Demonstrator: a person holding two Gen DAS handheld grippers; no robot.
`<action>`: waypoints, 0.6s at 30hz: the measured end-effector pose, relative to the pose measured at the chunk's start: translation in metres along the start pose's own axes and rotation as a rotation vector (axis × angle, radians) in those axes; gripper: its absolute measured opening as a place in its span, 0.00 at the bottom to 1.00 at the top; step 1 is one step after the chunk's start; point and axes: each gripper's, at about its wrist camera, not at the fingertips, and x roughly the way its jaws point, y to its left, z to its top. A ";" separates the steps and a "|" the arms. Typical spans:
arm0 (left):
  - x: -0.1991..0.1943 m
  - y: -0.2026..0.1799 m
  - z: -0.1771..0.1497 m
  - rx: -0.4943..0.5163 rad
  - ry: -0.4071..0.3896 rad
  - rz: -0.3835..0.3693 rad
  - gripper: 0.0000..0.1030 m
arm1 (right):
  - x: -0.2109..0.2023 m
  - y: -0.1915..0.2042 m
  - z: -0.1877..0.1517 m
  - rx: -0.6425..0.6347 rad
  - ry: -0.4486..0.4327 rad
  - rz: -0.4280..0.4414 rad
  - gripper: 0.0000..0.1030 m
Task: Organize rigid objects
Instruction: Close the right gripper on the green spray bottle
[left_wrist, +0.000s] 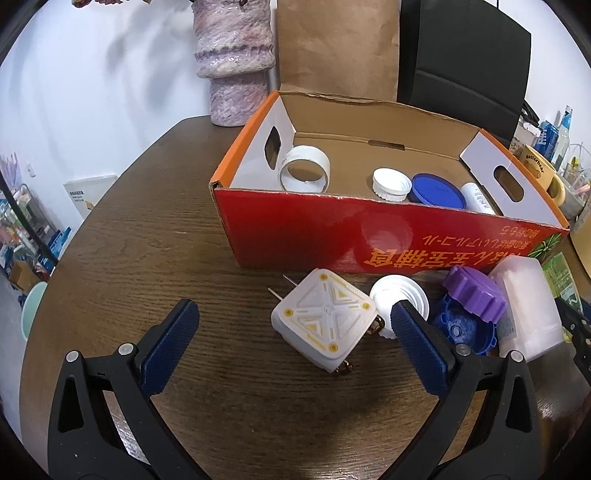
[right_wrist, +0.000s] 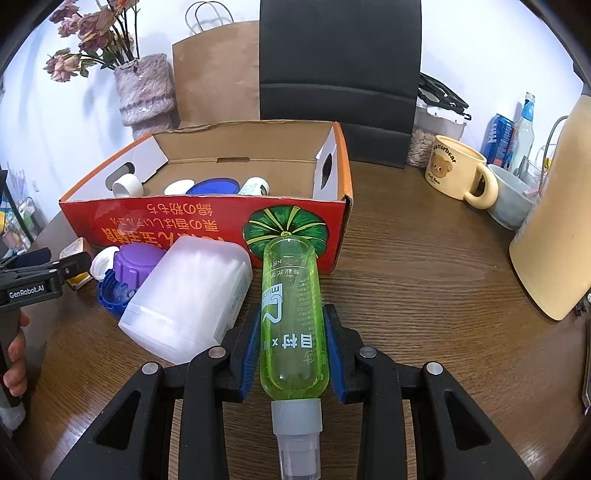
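Observation:
My left gripper (left_wrist: 295, 317) is open, its fingers either side of a white square plug adapter (left_wrist: 325, 319) lying on the wooden table. Beside it lie a white cap (left_wrist: 397, 291), a purple cap (left_wrist: 474, 291) on a blue lid (left_wrist: 461, 328), and a frosted white container (left_wrist: 526, 306). My right gripper (right_wrist: 291, 350) is shut on a green spray bottle (right_wrist: 291, 314), which lies with its nozzle toward the camera. The red cardboard box (left_wrist: 332, 229) holds a tape roll (left_wrist: 304, 168), a white cap (left_wrist: 391, 183), a blue lid (left_wrist: 437, 190) and a small white tube (left_wrist: 478, 197).
A pink vase (left_wrist: 232, 62), a brown paper bag (left_wrist: 338, 48) and a black chair back (right_wrist: 340, 77) stand behind the box. A bear mug (right_wrist: 458, 170), a grey bowl (right_wrist: 511, 201), cans and a tall beige jug (right_wrist: 554, 221) stand at the right.

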 end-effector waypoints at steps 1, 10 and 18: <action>0.000 0.000 0.000 -0.001 0.000 -0.005 0.98 | 0.000 0.000 0.000 0.000 0.001 0.000 0.34; -0.003 -0.006 -0.003 0.030 0.003 -0.085 0.55 | -0.001 0.004 -0.002 0.014 0.000 -0.007 0.34; -0.007 -0.004 -0.005 0.025 -0.007 -0.085 0.55 | -0.005 0.007 -0.004 0.023 -0.010 -0.007 0.34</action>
